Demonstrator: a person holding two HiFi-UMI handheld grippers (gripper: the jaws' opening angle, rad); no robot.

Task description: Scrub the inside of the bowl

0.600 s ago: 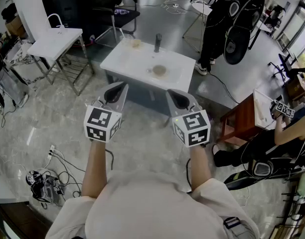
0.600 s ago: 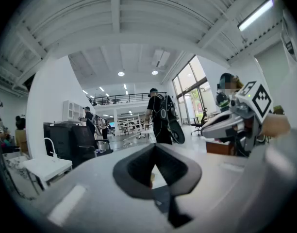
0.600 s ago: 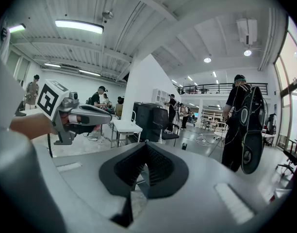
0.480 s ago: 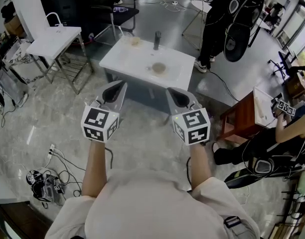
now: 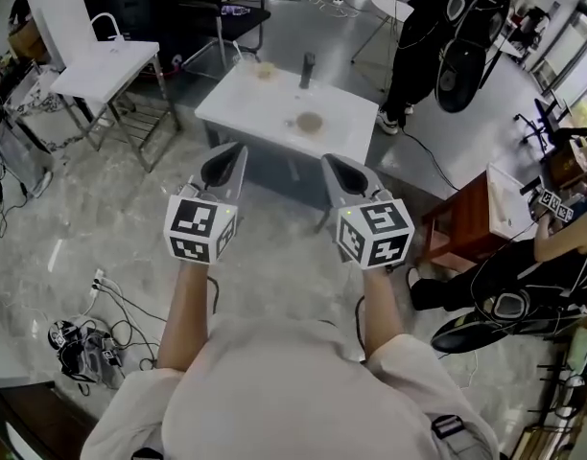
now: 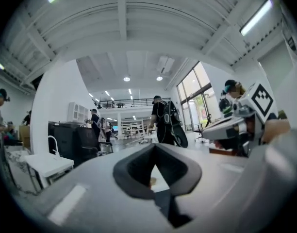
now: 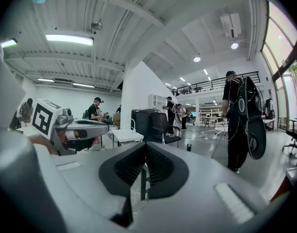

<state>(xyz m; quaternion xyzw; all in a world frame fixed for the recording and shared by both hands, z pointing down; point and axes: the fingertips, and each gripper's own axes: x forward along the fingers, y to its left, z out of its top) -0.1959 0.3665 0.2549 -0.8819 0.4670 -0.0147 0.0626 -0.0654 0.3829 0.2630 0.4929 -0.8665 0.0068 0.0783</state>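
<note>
A small tan bowl (image 5: 310,122) sits on a white table (image 5: 265,108) ahead of me, some way beyond both grippers. On the same table stand a dark upright bottle (image 5: 307,69) and a second small tan item (image 5: 266,69) at the far edge. I hold my left gripper (image 5: 231,153) and right gripper (image 5: 332,161) side by side over the floor, short of the table. Both are shut with nothing between the jaws. The left gripper view shows its jaws (image 6: 156,166) closed, and the right gripper view shows the same (image 7: 144,168).
A white side table (image 5: 106,70) and a black chair (image 5: 231,17) stand at the left back. A person in black (image 5: 423,36) and a fan (image 5: 476,36) are behind the table. A brown stool (image 5: 461,228) and a seated person (image 5: 533,286) are at the right. Cables (image 5: 82,338) lie on the floor.
The view has shifted slightly, so the table and bowl sit a little higher in the picture. Both grippers stay shut and side by side.
</note>
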